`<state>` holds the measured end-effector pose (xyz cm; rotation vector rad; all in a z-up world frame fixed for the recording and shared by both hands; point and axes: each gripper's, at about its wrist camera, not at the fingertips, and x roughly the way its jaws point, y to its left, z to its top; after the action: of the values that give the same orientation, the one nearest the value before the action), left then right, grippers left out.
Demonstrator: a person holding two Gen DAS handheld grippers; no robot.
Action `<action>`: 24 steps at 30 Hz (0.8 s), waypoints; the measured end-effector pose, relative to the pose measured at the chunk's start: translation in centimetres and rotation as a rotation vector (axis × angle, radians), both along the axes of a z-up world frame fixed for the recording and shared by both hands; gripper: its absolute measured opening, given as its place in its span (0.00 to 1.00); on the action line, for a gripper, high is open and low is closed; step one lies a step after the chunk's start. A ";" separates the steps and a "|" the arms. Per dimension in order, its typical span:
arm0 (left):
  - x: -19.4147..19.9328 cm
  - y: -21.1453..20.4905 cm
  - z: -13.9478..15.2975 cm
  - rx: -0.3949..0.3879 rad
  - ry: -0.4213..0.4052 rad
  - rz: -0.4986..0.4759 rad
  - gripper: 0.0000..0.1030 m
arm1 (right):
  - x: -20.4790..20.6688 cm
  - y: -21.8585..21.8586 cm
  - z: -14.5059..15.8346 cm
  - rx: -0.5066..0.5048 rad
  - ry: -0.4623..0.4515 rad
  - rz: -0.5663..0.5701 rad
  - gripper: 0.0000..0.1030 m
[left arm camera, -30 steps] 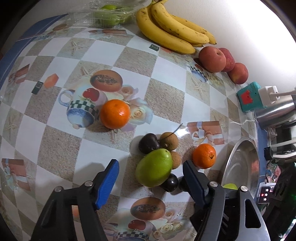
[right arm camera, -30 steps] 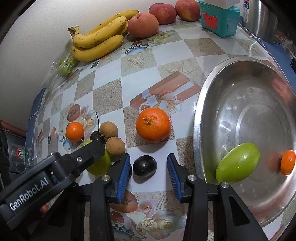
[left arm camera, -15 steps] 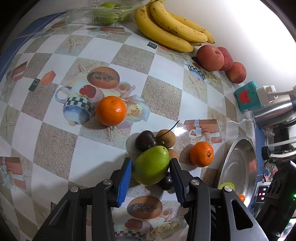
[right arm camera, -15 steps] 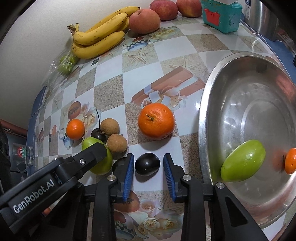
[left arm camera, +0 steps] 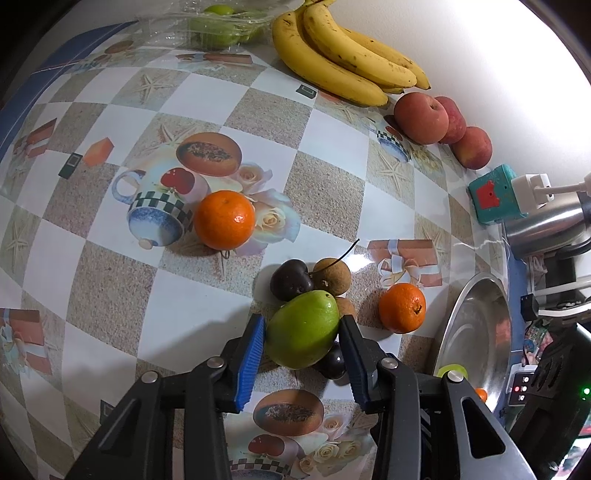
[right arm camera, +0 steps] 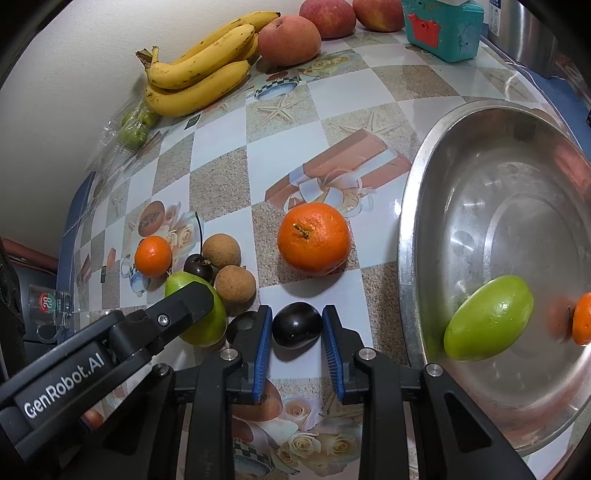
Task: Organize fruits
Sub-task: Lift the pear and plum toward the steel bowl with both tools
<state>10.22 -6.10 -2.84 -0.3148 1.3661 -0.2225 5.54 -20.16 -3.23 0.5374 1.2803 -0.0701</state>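
My left gripper [left arm camera: 301, 322] is shut on a green mango [left arm camera: 299, 341] that lies on the patterned tablecloth; both blue pads press its sides. Behind the mango sit a dark cherry [left arm camera: 290, 282] and brown longans [left arm camera: 332, 275]. In the right wrist view my right gripper [right arm camera: 297, 314] has its jaws closing tight on a dark plum [right arm camera: 296, 325], both pads touching it. The left gripper's finger [right arm camera: 184, 301] and its mango [right arm camera: 207, 330] show just left of the plum. A steel bowl [right arm camera: 406, 258] to the right holds another green mango [right arm camera: 487, 319] and a small orange [right arm camera: 583, 319].
An orange [right arm camera: 314, 238] lies just beyond the plum, and another orange [left arm camera: 224, 219] further left. Bananas [left arm camera: 343, 51], peaches [left arm camera: 421, 118] and a bag of green fruit [left arm camera: 214, 26] line the wall. A teal box [left arm camera: 495, 194] and a metal kettle [left arm camera: 539, 229] stand behind the bowl.
Both grippers have closed where they stood: the left jaws came in onto the green mango, the right jaws onto the dark plum. Neither fruit has left the table.
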 end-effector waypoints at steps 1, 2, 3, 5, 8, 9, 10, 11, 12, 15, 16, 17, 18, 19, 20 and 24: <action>0.0 0.0 0.0 0.000 0.000 0.000 0.43 | 0.0 0.0 0.0 0.000 0.000 0.000 0.28; 0.0 0.0 0.0 -0.001 0.001 0.001 0.43 | 0.0 0.0 0.0 -0.001 0.000 0.001 0.28; 0.0 0.0 0.0 -0.001 0.001 0.002 0.43 | 0.0 0.0 0.1 -0.001 0.000 0.001 0.28; 0.0 0.1 0.1 -0.002 -0.001 0.005 0.43 | 0.0 0.1 0.1 -0.003 0.001 0.002 0.27; 0.0 0.2 0.3 -0.006 -0.007 0.010 0.42 | -0.1 0.0 0.2 0.008 -0.003 -0.002 0.27; 0.0 0.3 0.4 -0.005 -0.009 0.011 0.42 | -0.1 0.0 0.3 0.012 -0.006 -0.003 0.27; 0.0 0.3 0.4 -0.005 -0.010 0.012 0.42 | -0.1 0.0 0.3 0.011 -0.007 -0.003 0.27; 0.0 0.3 0.4 -0.006 -0.010 0.012 0.42 | -0.2 0.0 0.4 0.010 -0.008 -0.002 0.27; 0.0 0.4 0.5 -0.008 -0.010 0.012 0.42 | -0.2 -0.1 0.4 0.012 -0.009 -0.003 0.27; 0.0 0.5 0.7 -0.009 -0.016 0.011 0.42 | -0.3 -0.1 0.7 0.021 -0.017 -0.005 0.27; -0.1 0.5 0.8 -0.011 -0.019 0.011 0.42 | -0.3 -0.2 0.7 0.021 -0.020 -0.003 0.27; -0.1 0.5 1.0 -0.012 -0.022 0.011 0.42 | -0.3 -0.1 0.9 0.020 -0.024 -0.003 0.27; -0.1 0.6 1.1 -0.015 -0.026 0.012 0.42 | -0.3 -0.1 1.0 0.020 -0.028 -0.003 0.27; -0.1 0.6 1.3 -0.017 -0.031 0.014 0.42 | -0.3 -0.2 1.1 0.021 -0.031 -0.003 0.27; -0.2 0.6 1.6 -0.020 -0.038 0.015 0.42 | -0.4 -0.3 1.2 0.022 -0.034 -0.003 0.27; -0.3 0.9 2.5 -0.032 -0.061 0.019 0.42 | -0.5 -0.4 1.6 0.026 -0.044 -0.006 0.27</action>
<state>9.92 -5.20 -0.38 -0.3456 1.3001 -0.2367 5.01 -20.60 -1.60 0.5630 1.2376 -0.0464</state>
